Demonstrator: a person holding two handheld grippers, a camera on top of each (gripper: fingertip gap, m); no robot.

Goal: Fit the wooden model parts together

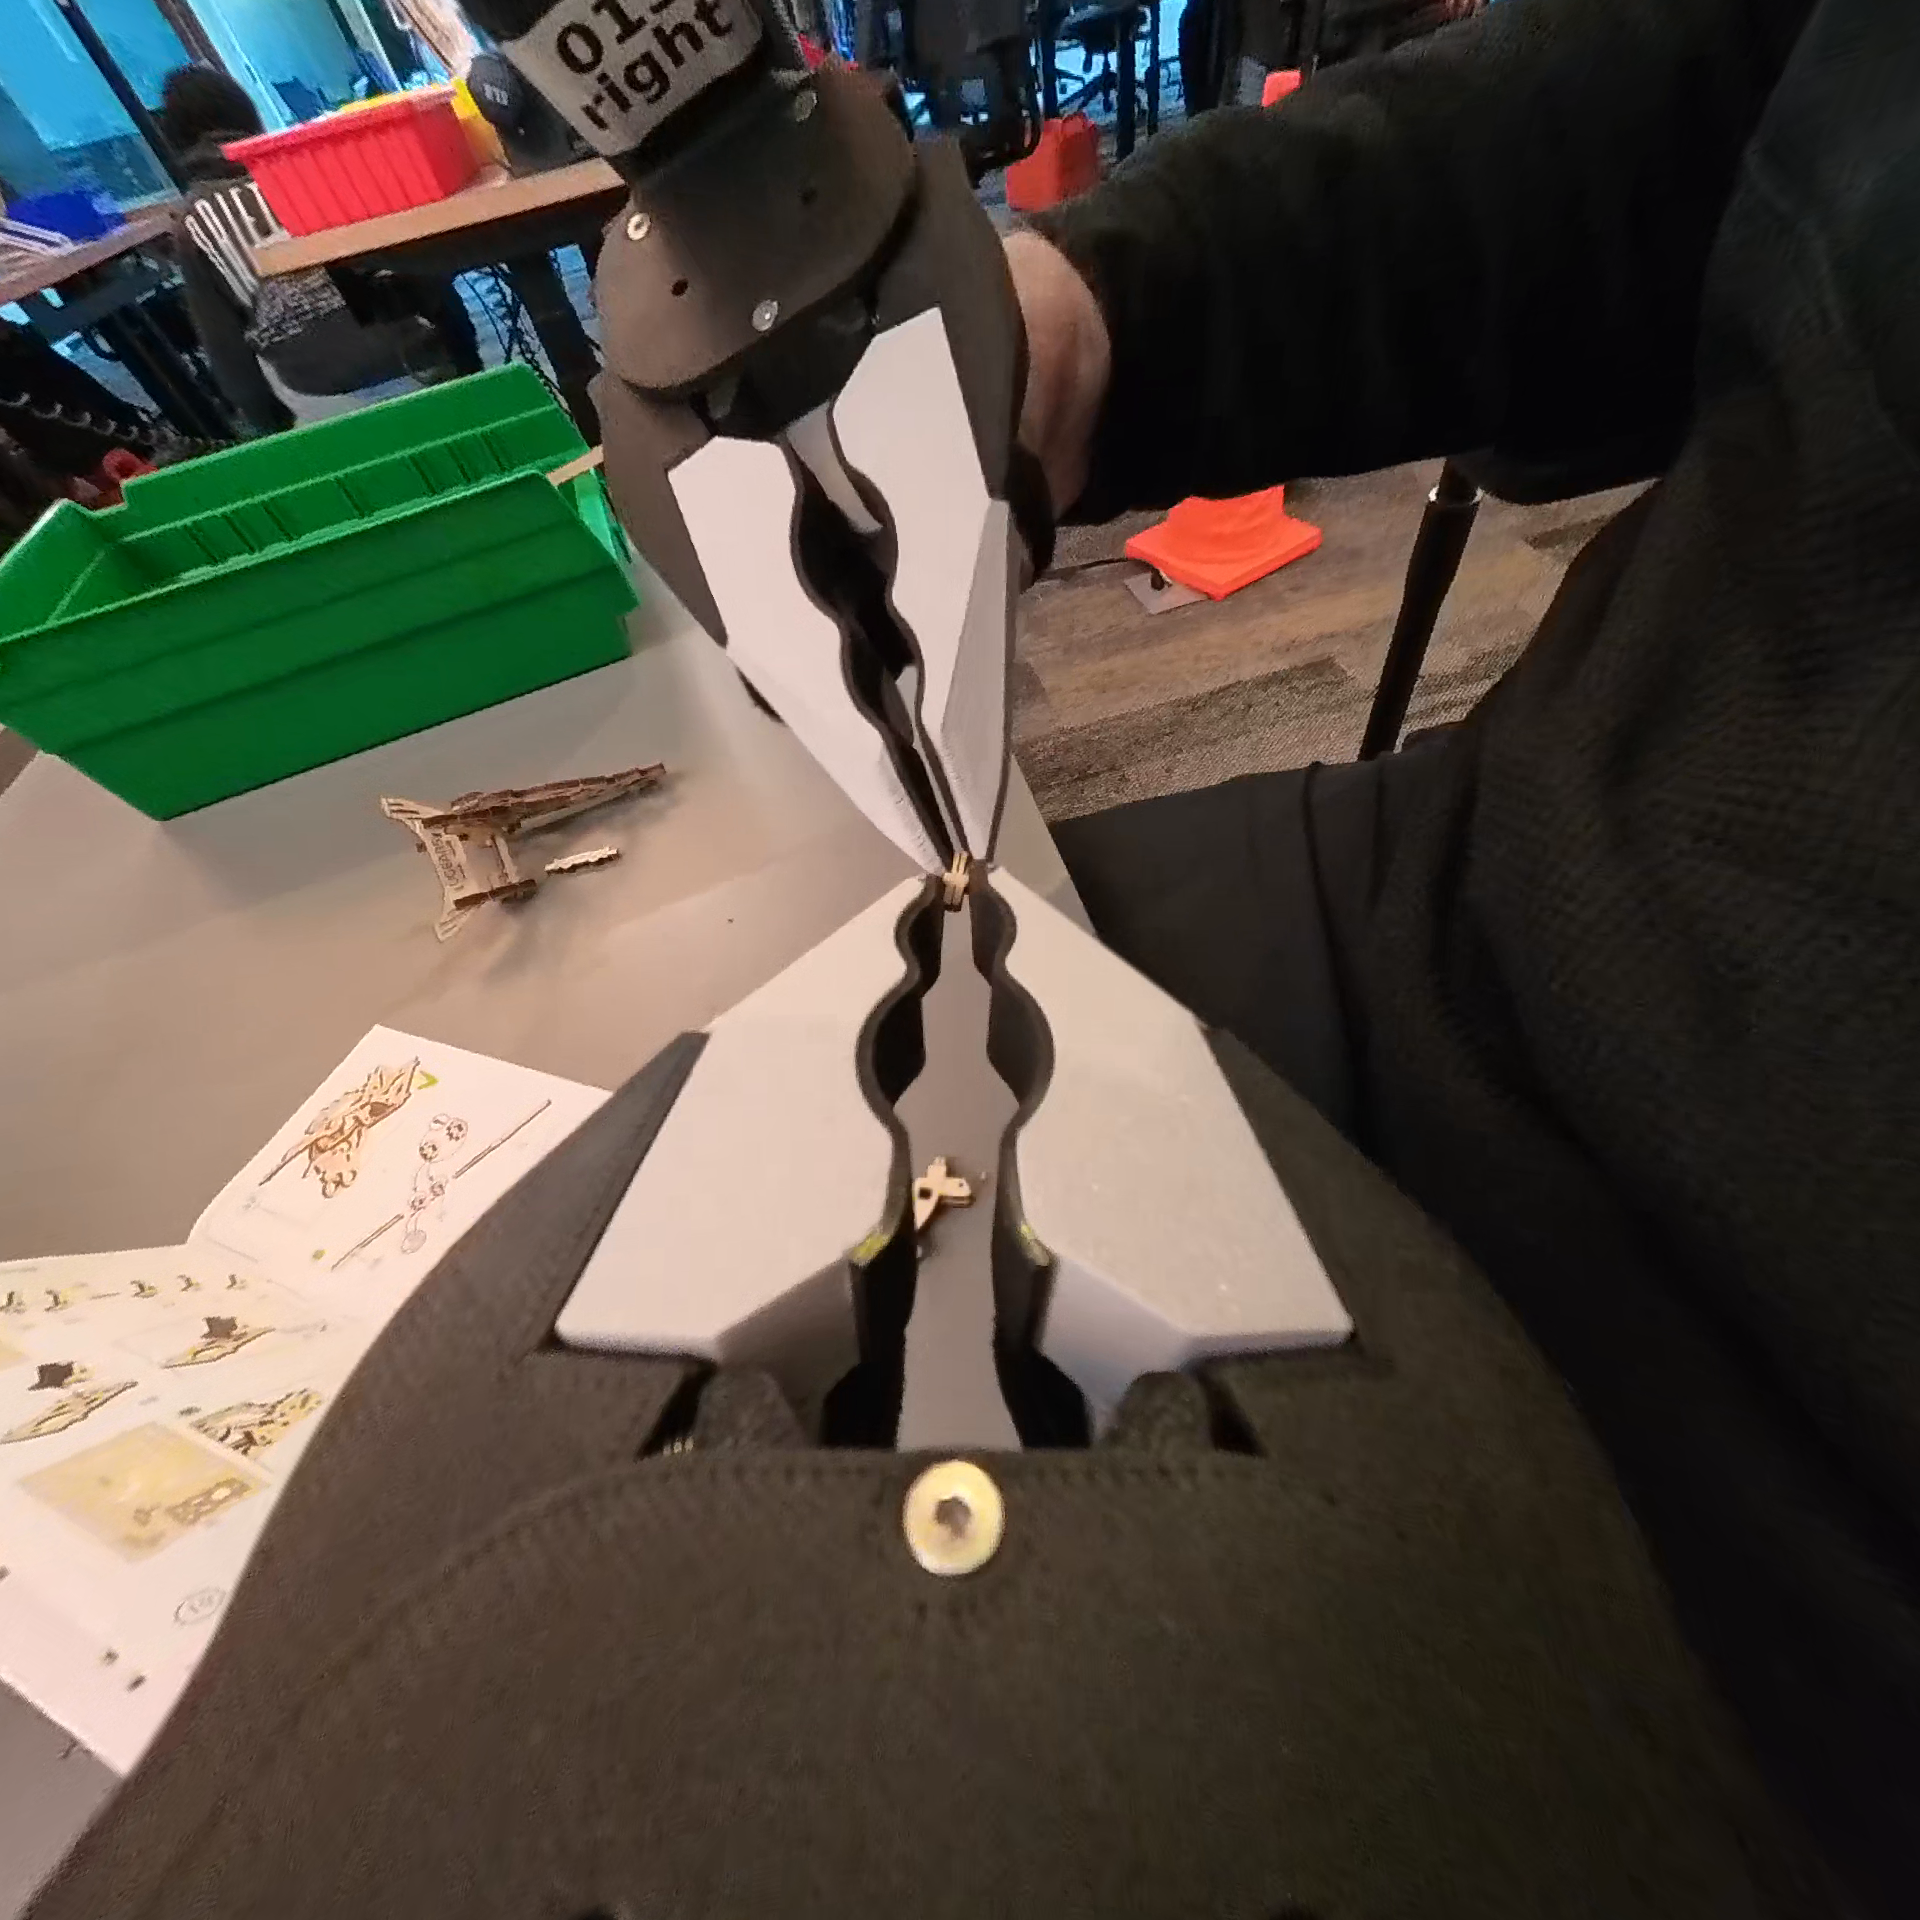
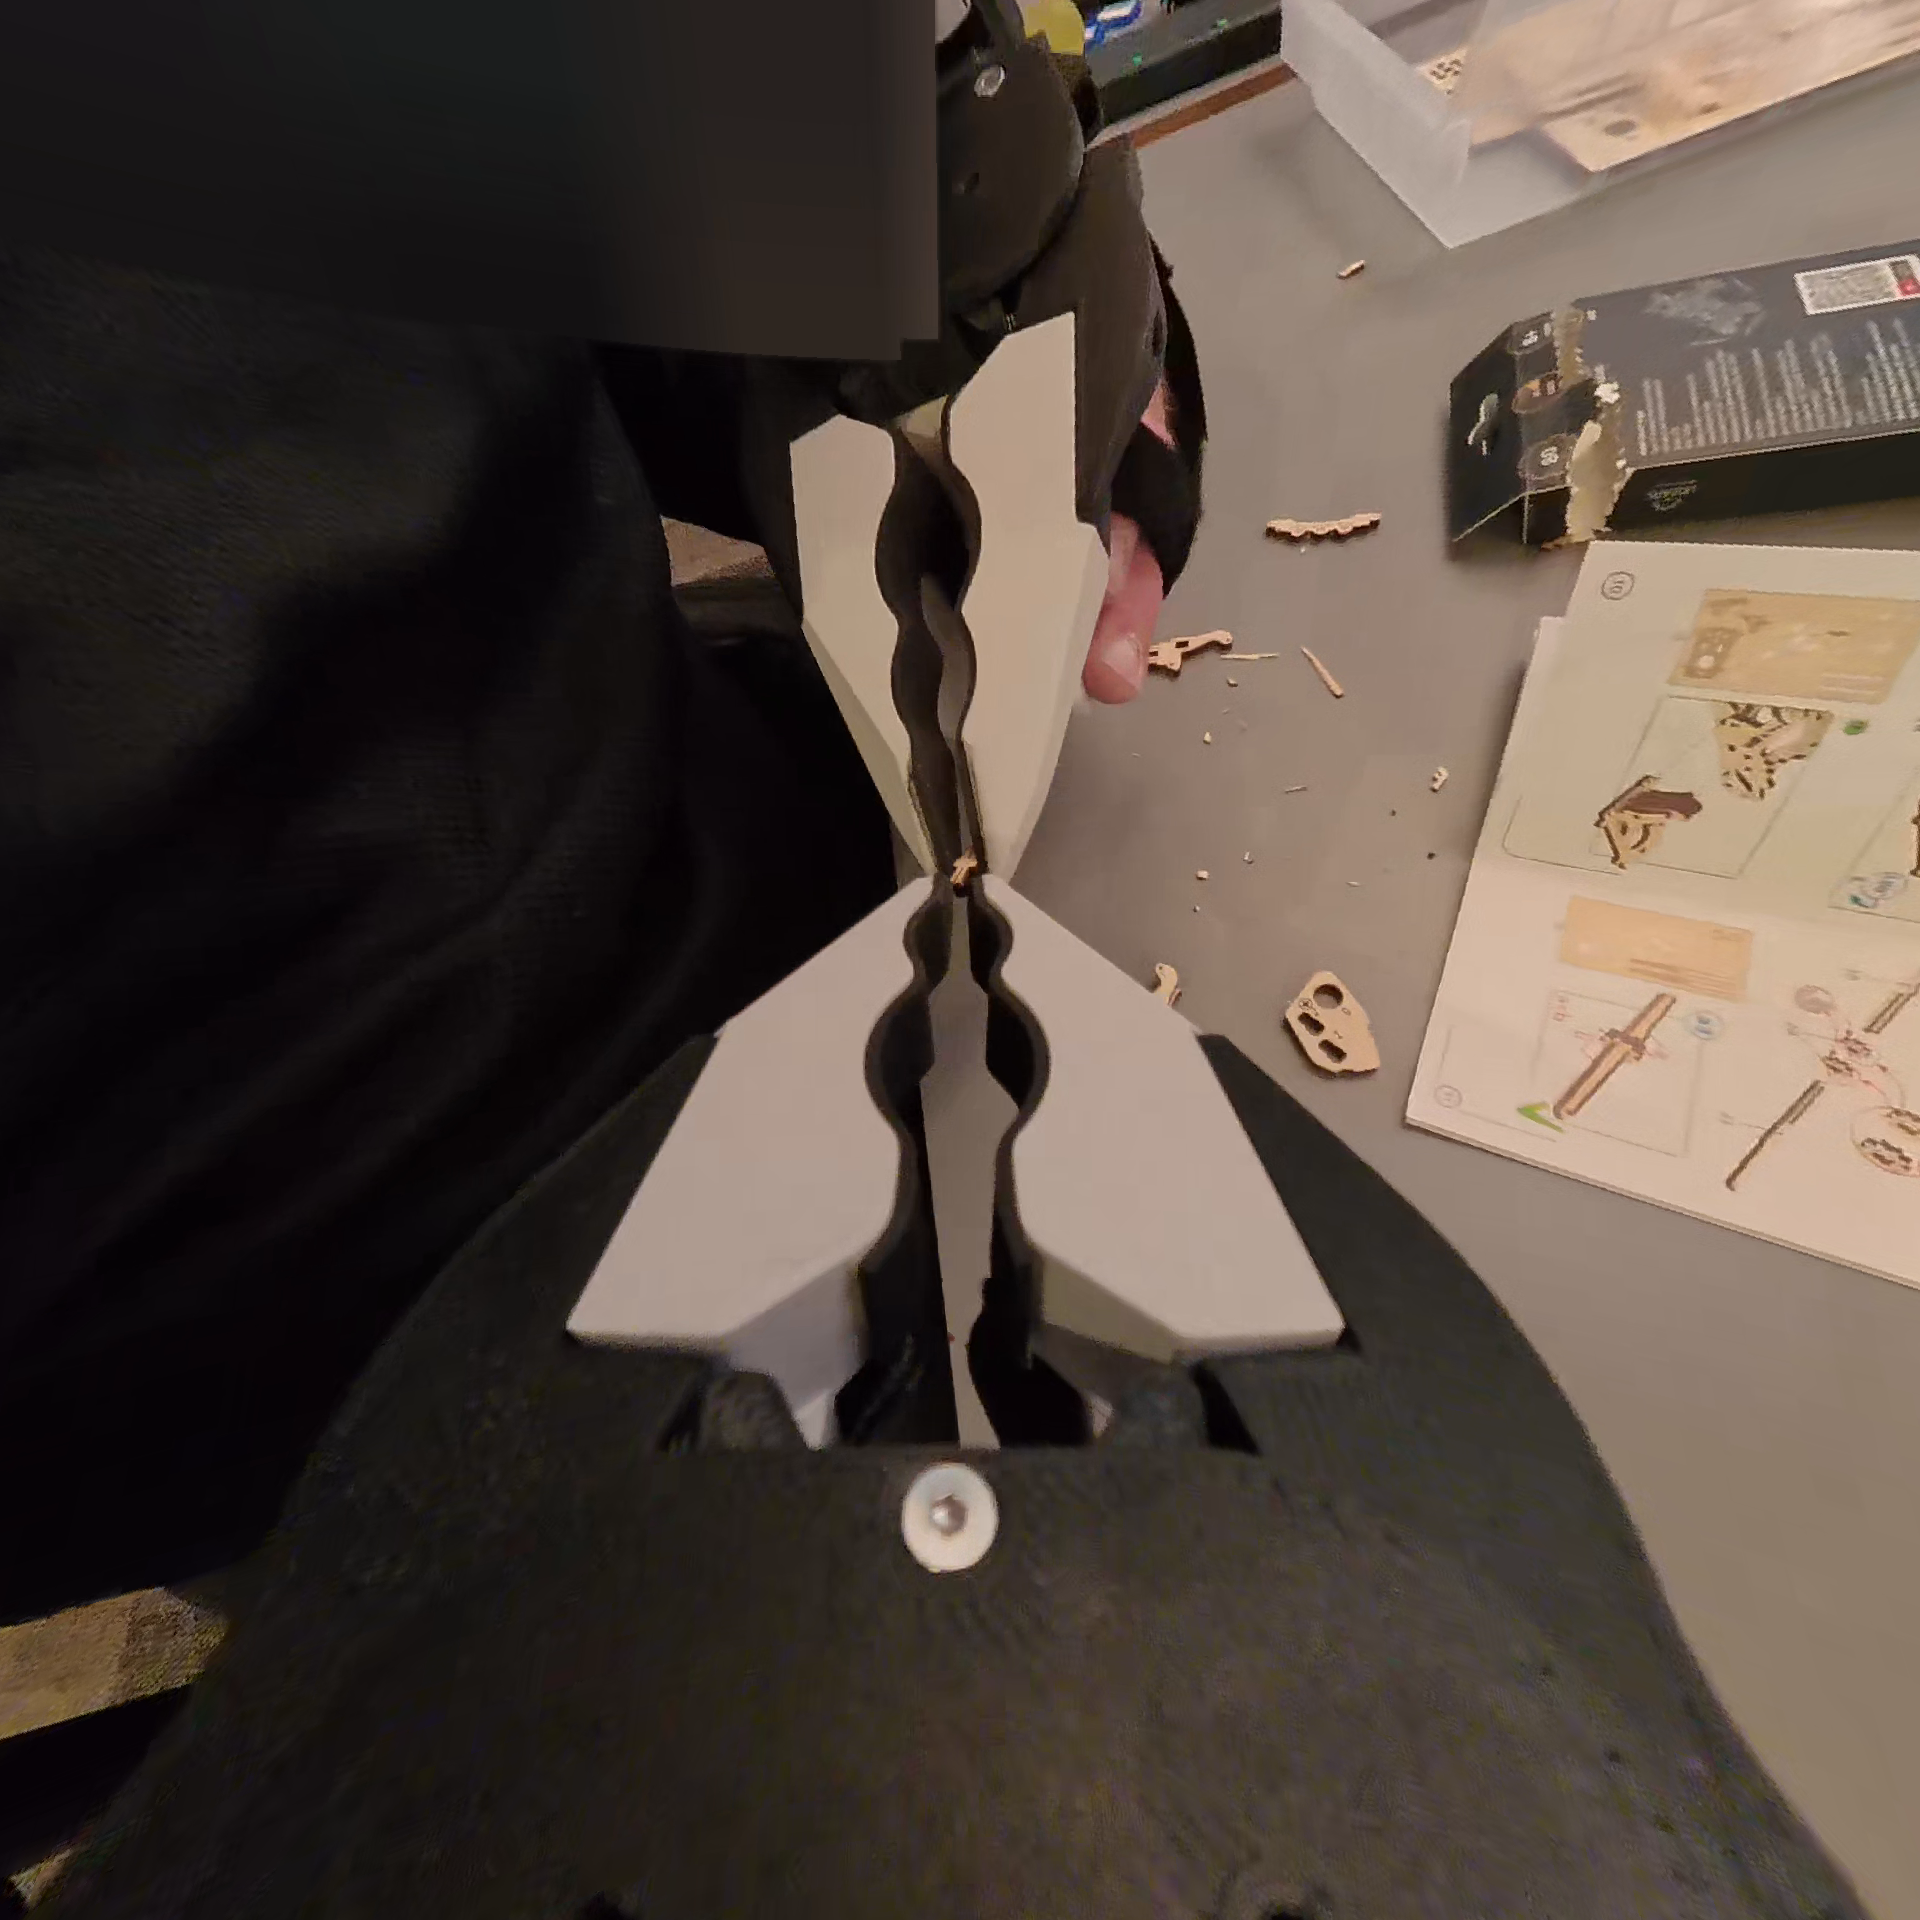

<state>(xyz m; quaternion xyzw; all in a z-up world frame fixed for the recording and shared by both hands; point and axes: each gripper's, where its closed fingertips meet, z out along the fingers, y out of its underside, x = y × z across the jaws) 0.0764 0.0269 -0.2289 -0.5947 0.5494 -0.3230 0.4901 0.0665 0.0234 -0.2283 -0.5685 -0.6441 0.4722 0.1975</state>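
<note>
A tiny wooden part (image 1: 956, 871) sits where the two grippers meet tip to tip, above the grey table's (image 1: 260, 966) edge. My left gripper (image 1: 954, 900) reaches up from below and is shut on it. My right gripper (image 1: 949, 847) comes down from above, tips closed on the same spot. In the right wrist view the part (image 2: 964, 869) shows between my right gripper (image 2: 956, 900) and the left gripper (image 2: 964, 844). I cannot tell if it is one part or two pressed together. A small cross-shaped wooden piece (image 1: 941, 1195) shows in the gap between the left fingers.
A partly built wooden model (image 1: 499, 842) lies near a green bin (image 1: 312, 623). An instruction sheet (image 2: 1714, 883), a torn black box (image 2: 1714, 395), a clear plastic pack (image 2: 1455, 135) and loose wooden parts (image 2: 1332, 1023) and chips lie on the table. The person's dark clothing is close by. The tips of both grippers are at nearly the same place. Both grippers' tips are roughly 11 cm from the small cross-shaped wooden piece (image 1: 941, 1195).
</note>
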